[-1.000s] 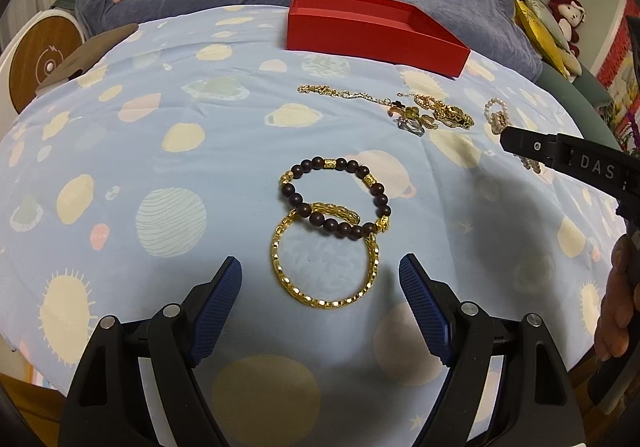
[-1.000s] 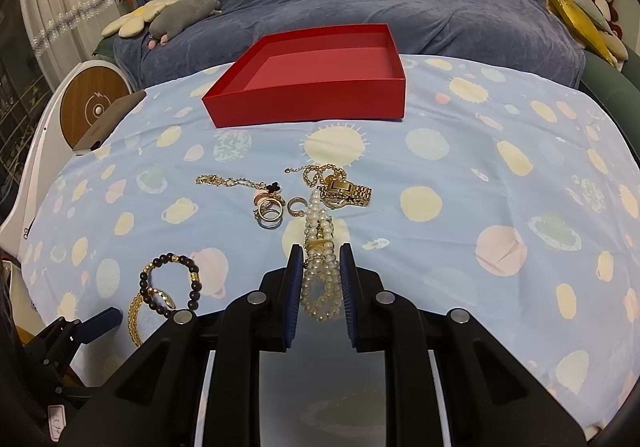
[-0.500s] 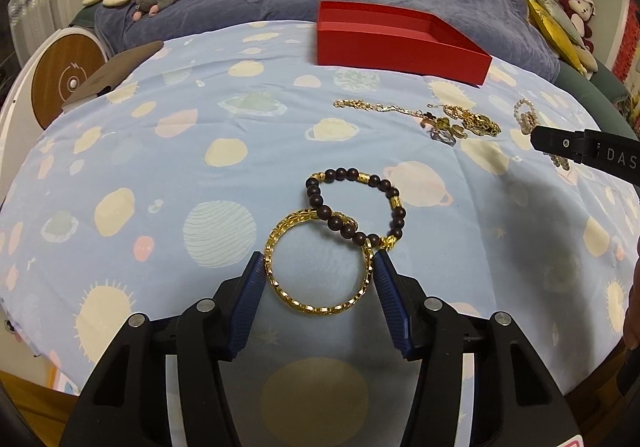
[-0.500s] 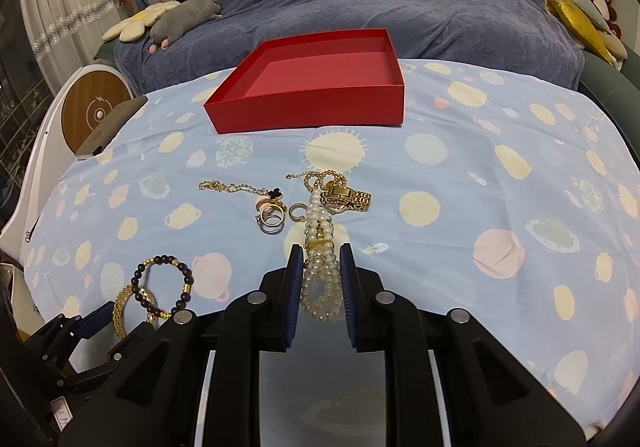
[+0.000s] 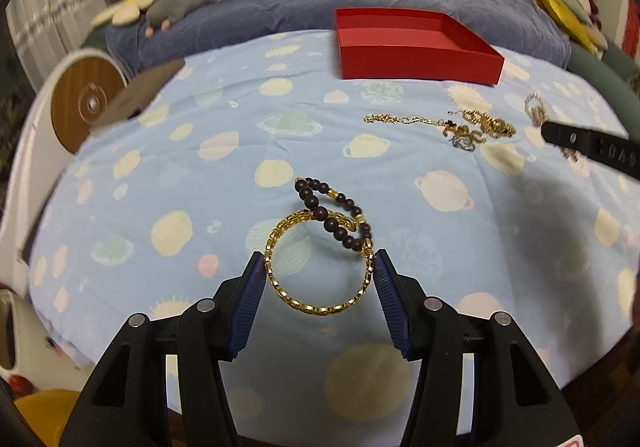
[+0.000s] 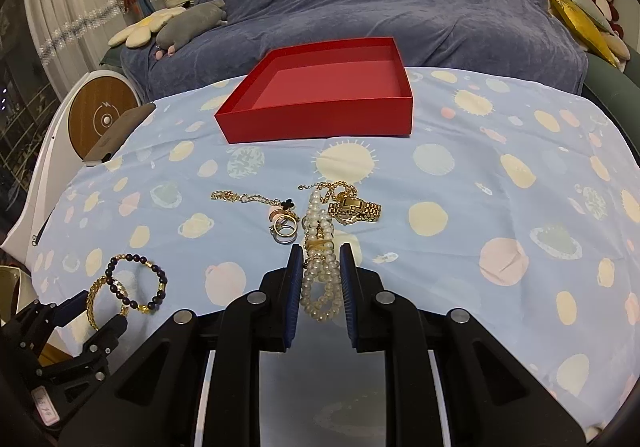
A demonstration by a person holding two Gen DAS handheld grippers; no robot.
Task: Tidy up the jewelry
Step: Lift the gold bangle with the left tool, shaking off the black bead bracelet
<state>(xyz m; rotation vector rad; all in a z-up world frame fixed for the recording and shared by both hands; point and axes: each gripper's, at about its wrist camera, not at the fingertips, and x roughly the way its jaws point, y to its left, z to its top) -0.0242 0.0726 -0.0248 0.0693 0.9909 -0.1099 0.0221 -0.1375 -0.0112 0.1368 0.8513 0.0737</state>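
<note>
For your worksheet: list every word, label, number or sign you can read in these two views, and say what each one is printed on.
"DAS": raised letters on the right gripper's black finger, partly cut off by the left wrist view's edge.
Small tag on the left gripper: marks too small to read.
Lightning-bolt sign on the round wooden disc.

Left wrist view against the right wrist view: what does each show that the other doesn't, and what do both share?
Only the left wrist view shows the left hand-held gripper close up, its pads clamping the gold bangle, with the dark bead bracelet draped over it.

Only the right wrist view shows the right hand-held gripper shut on the pearl strand, the gold watch clearly, and the bare floor of the red box.

Both show the red box, the bangle, the bead bracelet, the gold chain and the planet-print cloth.
</note>
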